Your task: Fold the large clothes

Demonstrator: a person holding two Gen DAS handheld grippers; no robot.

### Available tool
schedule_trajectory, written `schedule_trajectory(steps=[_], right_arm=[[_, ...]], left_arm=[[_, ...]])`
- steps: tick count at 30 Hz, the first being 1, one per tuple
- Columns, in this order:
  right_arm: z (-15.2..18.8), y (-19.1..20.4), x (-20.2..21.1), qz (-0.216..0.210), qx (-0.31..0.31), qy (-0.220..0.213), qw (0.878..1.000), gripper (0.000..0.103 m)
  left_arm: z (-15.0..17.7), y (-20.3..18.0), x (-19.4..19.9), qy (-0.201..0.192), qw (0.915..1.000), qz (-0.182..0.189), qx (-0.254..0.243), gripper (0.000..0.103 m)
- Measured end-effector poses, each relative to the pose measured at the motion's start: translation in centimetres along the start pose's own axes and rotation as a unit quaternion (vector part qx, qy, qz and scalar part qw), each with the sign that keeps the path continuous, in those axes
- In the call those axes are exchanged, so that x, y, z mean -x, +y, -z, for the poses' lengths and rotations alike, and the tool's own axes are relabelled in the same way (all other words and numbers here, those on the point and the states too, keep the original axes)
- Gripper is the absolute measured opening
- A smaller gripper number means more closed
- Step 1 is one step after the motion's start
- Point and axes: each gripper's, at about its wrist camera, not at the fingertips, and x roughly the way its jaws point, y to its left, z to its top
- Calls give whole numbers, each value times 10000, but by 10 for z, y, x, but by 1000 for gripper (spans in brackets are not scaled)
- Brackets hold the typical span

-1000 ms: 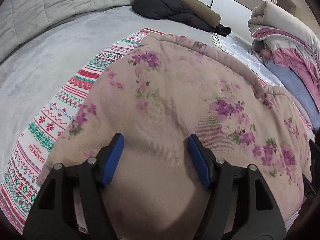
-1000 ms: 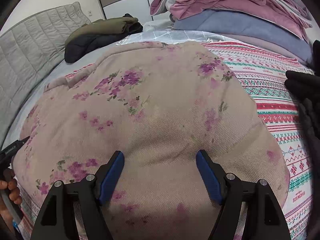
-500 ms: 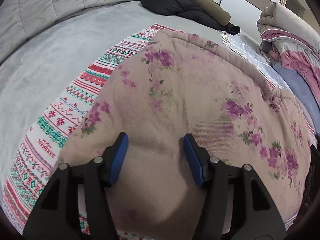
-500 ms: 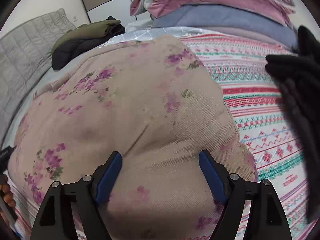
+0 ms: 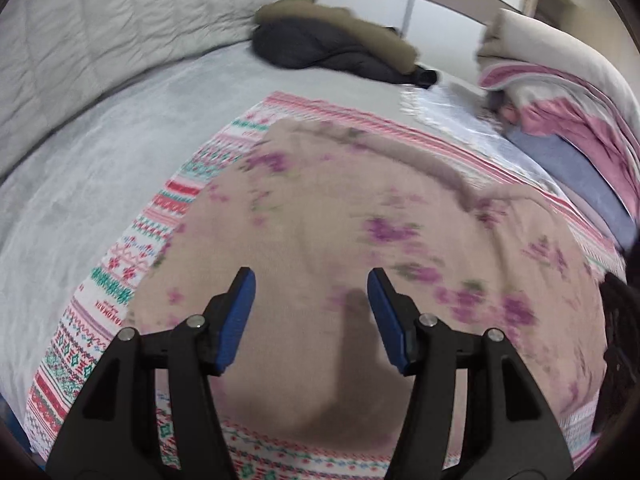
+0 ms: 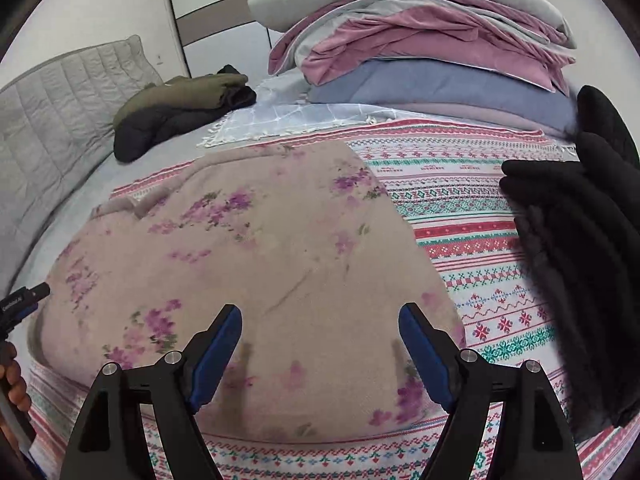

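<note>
garment | beige, purple flowers | folded flat | on patterned blanket

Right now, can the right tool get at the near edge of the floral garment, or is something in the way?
Probably yes. The right tool is open and hangs just above the near edge of the floral garment, and nothing lies between them. The black quilted garment is off to the side, clear of that path.
</note>
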Motion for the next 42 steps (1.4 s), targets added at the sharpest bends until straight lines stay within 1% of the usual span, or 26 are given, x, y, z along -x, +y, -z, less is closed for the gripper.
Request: schedule_trajectory(steps=[2,3,5,7,8,10,14,16,19,21,24,26,27,28,29,31,34,36,39,42], right_arm=[[0,-1,-1,-49,-73,60,9999,82],[1,-1,-1,-76,-110,95,9999,82],[2,-4,-2,-114,-198,168,9996,82],[0,-5,-4,-124,-246,199,9994,82],[0,-5,-5,-118,-269,209,9993,82],[-2,-8,-6,-142,-353,225,9990,82],[-1,-10,-7,-305,-507,331,9977,82],[0,-10,-9,-317,-525,393,9973,82],[-1,-10,-8,-356,-552,399,9970,82],[-2,-11,-6,-402,-583,367,9968,82],[-3,-10,-3,-438,-610,334,9966,82],[-2,-9,-3,-451,-592,348,9966,82],[-2,-9,-4,-458,-582,365,9966,82],[-1,-9,-5,-470,-579,394,9964,82],[0,-8,-6,-477,-586,421,9963,82],[1,-8,-9,-512,-605,479,9957,82],[2,-6,-11,-484,-567,522,9959,82],[2,-5,-11,-537,-572,525,9955,82],[1,-6,-9,-625,-620,511,9948,82],[-1,-7,-9,-672,-681,507,9941,82]], left_arm=[[6,-25,9,-69,9989,179,-416,60],[11,-41,9,-29,9972,319,-675,60],[18,-55,3,124,9951,455,-864,60],[24,-59,-14,358,9950,398,-846,60],[26,-58,-21,391,9950,394,-830,60],[29,-56,-40,605,9941,455,-777,61],[27,-61,-45,725,9941,399,-695,61],[26,-64,-42,713,9942,373,-715,61],[22,-68,-27,592,9945,340,-791,61],[20,-72,-16,453,9940,457,-880,61],[22,-95,-8,273,9877,689,-1376,61],[24,-105,-19,425,9848,697,-1532,61],[26,-106,-33,630,9847,663,-1484,61],[27,-102,-50,837,9860,693,-1264,62],[27,-96,-61,949,9870,771,-1048,64],[23,-96,-63,1015,9857,813,-1075,64],[18,-102,-60,1120,9826,714,-1296,64],[10,-105,-59,1240,9803,717,-1361,64],[-18,-109,-60,1431,9779,859,-1260,63],[-43,-118,-77,1511,9769,832,-1264,64]])
